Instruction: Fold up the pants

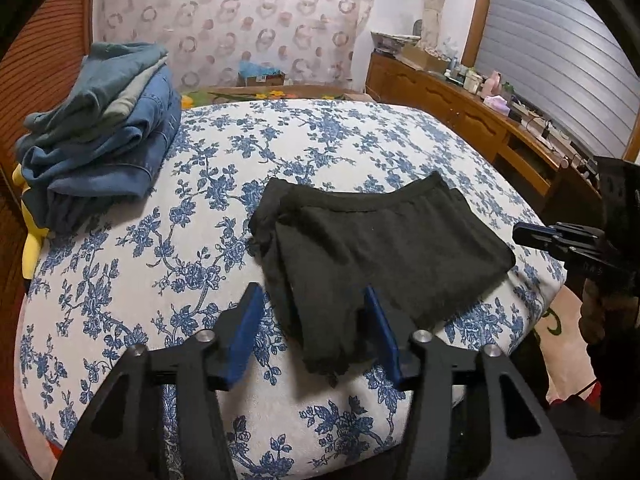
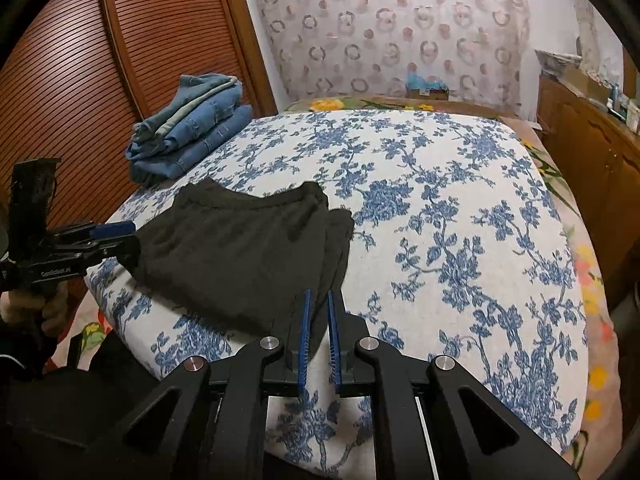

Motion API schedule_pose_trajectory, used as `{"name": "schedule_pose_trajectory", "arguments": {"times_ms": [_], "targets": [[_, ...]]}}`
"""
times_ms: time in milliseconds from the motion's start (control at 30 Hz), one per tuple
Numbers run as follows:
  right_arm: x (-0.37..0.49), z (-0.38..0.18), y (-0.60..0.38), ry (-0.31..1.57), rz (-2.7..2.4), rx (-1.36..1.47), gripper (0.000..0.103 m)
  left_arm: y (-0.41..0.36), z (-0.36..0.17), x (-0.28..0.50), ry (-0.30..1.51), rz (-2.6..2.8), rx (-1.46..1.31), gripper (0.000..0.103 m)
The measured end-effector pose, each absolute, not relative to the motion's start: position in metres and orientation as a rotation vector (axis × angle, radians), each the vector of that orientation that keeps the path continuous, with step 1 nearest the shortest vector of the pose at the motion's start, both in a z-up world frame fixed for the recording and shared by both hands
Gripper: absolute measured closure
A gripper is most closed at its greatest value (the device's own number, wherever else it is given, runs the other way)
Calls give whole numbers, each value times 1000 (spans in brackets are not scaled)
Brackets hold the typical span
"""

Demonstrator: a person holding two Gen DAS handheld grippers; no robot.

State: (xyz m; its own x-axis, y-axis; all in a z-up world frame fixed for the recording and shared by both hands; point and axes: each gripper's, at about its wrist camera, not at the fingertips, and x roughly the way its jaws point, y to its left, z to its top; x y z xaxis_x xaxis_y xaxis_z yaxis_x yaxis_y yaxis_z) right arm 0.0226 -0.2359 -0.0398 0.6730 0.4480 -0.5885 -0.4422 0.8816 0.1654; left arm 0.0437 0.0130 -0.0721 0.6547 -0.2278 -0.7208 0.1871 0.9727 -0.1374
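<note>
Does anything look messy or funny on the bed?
A little. The black pants are folded, but their layers do not line up: one edge pokes out crooked near the left gripper. The stack of jeans also looks rumpled and uneven. Nothing is spilled or broken.

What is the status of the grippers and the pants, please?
Left gripper open. Right gripper nearly shut, fingers off cloth. Black pants folded on bed. Nothing in the way.

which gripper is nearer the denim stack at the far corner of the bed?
Left. The left gripper sits open at the black pants' near corner on the side toward the denim stack. The right gripper is at the pants' opposite end, farther away.
</note>
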Motion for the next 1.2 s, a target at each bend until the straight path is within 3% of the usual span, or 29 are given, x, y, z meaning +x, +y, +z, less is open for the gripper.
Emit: {"name": "schedule_pose_trajectory", "arguments": {"times_ms": [67, 167, 333, 733, 1200], "targets": [[26, -39, -233, 658, 500, 14, 74, 14, -72, 45, 816, -233, -58, 21], [33, -40, -226, 656, 478, -6, 58, 12, -74, 51, 823, -230, -49, 21], [46, -45, -212, 668, 443, -24, 41, 11, -77, 59, 819, -230, -52, 21], [78, -52, -193, 701, 402, -56, 29, 16, -80, 91, 833, -211, -30, 21], [90, -59, -187, 744, 396, -85, 29, 25, -88, 122, 882, -196, -47, 21]]}}
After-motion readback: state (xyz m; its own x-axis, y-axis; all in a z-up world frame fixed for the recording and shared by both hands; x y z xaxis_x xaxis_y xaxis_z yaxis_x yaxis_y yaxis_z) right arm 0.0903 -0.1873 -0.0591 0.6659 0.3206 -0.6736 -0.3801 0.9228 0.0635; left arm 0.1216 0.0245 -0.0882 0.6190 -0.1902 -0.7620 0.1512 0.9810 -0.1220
